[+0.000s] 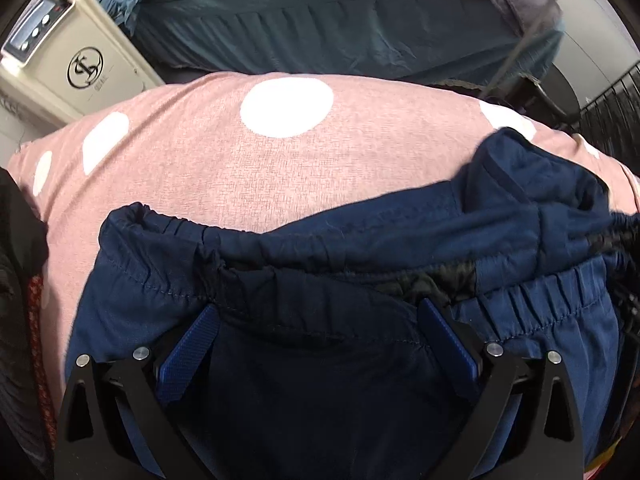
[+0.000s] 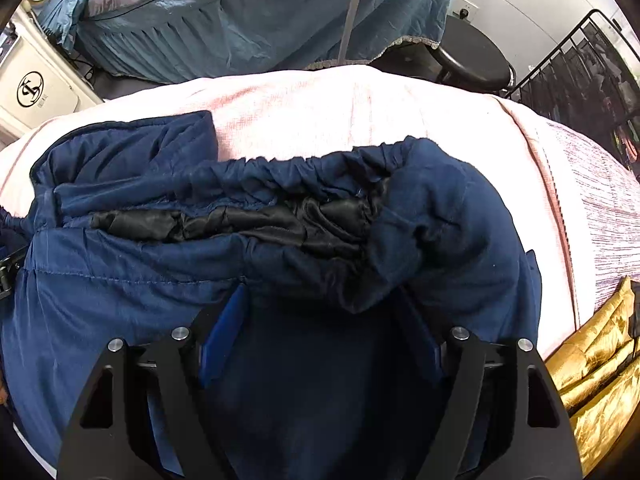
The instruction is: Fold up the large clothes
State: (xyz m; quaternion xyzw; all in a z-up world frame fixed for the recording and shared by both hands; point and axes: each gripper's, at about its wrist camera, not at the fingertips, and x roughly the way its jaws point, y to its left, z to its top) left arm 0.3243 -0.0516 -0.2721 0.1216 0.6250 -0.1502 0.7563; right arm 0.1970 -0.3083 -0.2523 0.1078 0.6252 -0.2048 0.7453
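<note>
A navy blue jacket with an elastic hem and black lining lies bunched on a pink sheet with white dots. My left gripper stands open, its blue pads on both sides of a fold of the navy cloth near the left end of the hem. My right gripper stands open the same way, with navy cloth draped between and over its fingers near the right end of the hem. The fingertips of both are hidden under the cloth.
A bed with teal covers stands beyond the pink surface. A cream appliance with a round logo is at the far left. A black round stool and a black wire rack are at the far right. A gold quilted garment lies at the right edge.
</note>
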